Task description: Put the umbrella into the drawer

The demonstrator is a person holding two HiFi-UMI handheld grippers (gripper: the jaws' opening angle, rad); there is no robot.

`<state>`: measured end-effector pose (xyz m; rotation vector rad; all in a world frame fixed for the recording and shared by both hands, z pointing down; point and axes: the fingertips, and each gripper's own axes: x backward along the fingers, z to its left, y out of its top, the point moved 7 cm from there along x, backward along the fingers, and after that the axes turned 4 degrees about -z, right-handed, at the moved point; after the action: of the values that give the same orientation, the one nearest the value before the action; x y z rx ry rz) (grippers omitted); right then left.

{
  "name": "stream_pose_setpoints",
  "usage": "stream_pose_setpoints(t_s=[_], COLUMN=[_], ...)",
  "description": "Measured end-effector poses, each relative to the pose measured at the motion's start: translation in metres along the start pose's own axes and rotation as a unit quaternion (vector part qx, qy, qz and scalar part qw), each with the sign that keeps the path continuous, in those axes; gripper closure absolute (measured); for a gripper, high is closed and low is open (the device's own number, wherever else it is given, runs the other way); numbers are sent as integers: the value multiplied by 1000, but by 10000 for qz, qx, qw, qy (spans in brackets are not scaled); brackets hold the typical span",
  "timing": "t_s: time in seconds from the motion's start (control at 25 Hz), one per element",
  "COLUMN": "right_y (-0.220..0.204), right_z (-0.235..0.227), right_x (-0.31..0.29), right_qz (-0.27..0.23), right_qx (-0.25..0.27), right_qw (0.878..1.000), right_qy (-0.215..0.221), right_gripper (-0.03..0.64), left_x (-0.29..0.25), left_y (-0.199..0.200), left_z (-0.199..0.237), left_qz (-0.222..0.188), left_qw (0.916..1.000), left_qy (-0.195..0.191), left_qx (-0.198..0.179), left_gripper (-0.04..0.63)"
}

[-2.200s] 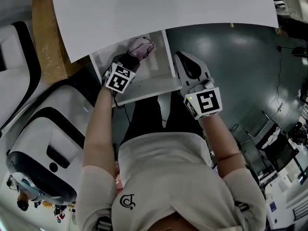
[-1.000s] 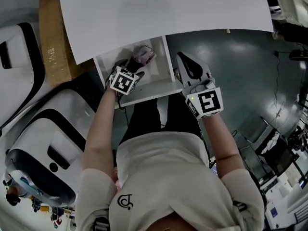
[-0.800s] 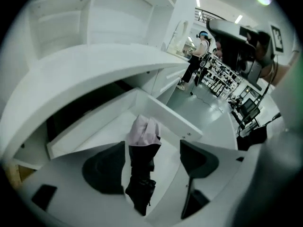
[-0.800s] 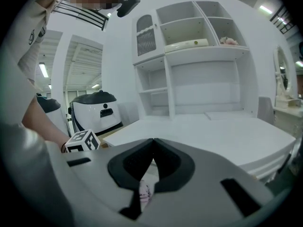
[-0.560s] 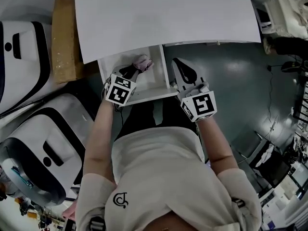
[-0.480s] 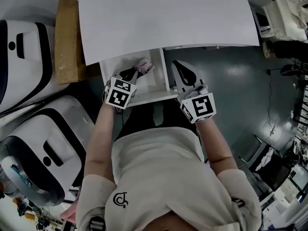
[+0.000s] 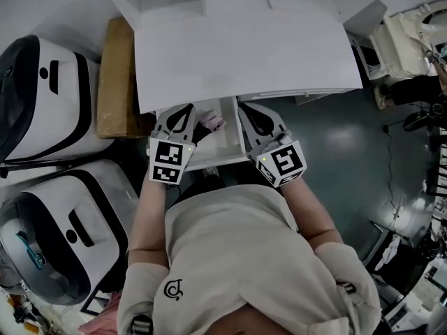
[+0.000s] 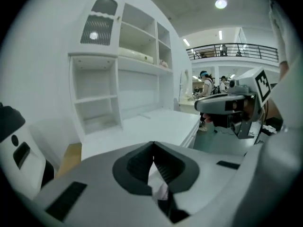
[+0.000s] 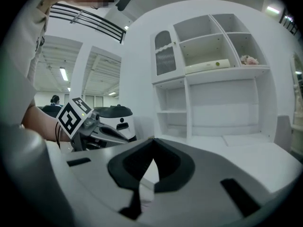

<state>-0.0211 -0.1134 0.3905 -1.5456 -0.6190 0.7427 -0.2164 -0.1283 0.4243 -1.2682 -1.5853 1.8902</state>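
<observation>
The pink folded umbrella (image 7: 211, 122) lies inside the open white drawer (image 7: 228, 132) under the desk's front edge. My left gripper (image 7: 186, 109) is raised above the drawer's left side, clear of the umbrella, with its jaws shut and nothing between them. The right gripper (image 7: 243, 108) hovers at the drawer's right side, also shut and empty. In the left gripper view the closed left gripper (image 8: 153, 144) points over the desk top, with the right gripper (image 8: 227, 105) at its right. In the right gripper view the right gripper (image 9: 152, 140) faces the shelves.
A white desk top (image 7: 244, 47) carries a white shelf unit (image 9: 208, 74) at its back. A cardboard box (image 7: 115, 79) stands left of the desk. Two white and black machines (image 7: 42, 82) (image 7: 63, 222) fill the left side. Dark floor (image 7: 349, 138) lies right.
The left gripper has come up out of the drawer and closed, leaving the umbrella inside. Both grippers have risen toward the desk's edge, and the head view now takes in more of the desk.
</observation>
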Motion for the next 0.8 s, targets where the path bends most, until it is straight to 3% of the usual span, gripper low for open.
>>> stream_pose_setpoints(t_s=[0.2,0.44,0.64,0.8], right_y=[31,60,74,76], right_z=[21,36,43,49], right_x=[11,12,8,4], right_qz=[-258,-514,-728,-733], right_qx=[309,462,596,533], right_qw=[9991,9974,9953,9954], right_qy=[140,217,210,308], right_gripper=[611,611,612,612], left_x=[52,103,122,130], left_y=[39,64,77,80], left_z=[-2,5,13,15], left_qz=[-750,-1574,-2016,-2131], left_qw=[9960,9840,9753,9730], left_qy=[456,827,898,864], left_qx=[-137,81,104,171], left_gripper=[583,581,582,581])
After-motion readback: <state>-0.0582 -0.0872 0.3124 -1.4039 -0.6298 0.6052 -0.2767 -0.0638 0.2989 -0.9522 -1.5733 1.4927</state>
